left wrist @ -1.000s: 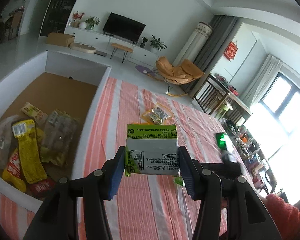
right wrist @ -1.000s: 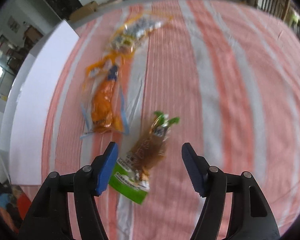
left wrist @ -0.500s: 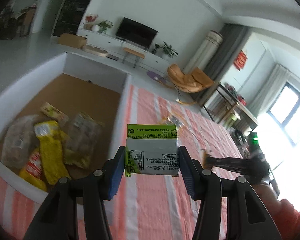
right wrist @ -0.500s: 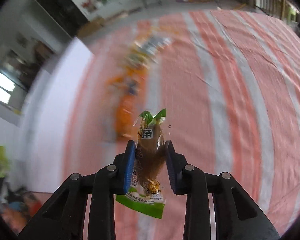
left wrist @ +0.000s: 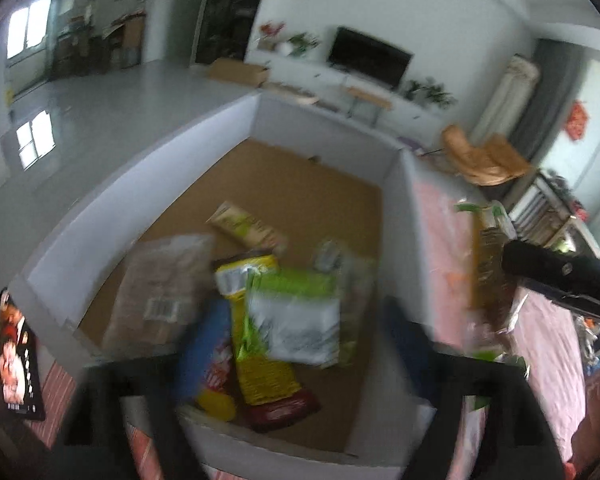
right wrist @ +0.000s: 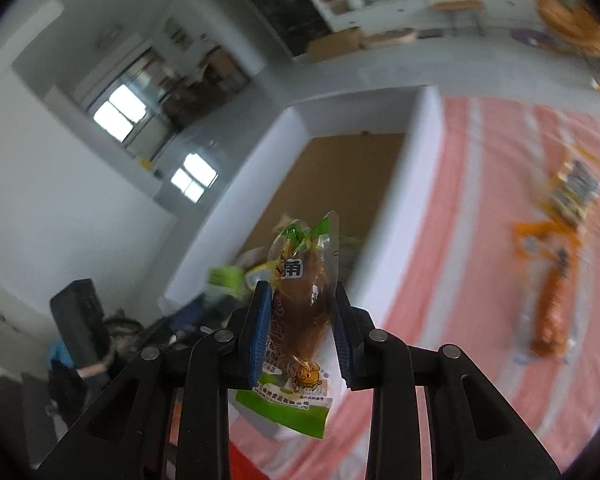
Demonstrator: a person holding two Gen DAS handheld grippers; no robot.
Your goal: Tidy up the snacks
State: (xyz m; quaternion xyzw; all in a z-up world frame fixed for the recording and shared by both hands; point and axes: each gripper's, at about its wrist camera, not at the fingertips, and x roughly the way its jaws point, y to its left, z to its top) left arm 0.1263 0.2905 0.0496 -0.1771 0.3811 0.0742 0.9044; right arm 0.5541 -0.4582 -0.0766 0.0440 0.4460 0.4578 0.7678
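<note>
The right gripper has its blue pads closed on a clear plastic snack pouch holding a glossy brown piece, with green leaf print at the top and a green-and-white label at the bottom; the pouch stands upright between the pads, above the striped cloth just beside the box's near wall. The left gripper is spread wide above the white-walled, brown-floored cardboard box, its blurred blue pads apart and gripping nothing. Between them, over the box's contents, is a silver-white packet with a lime-green top band; whether it rests or is in mid-air cannot be told. Inside the box also lie one yellow packet, one pale brownish bag with a barcode and one tan wrapper; others are too blurred to count. Outside the box, on the pink-and-white striped cloth, lie one long orange packet and one yellow-edged clear packet beyond it.
</note>
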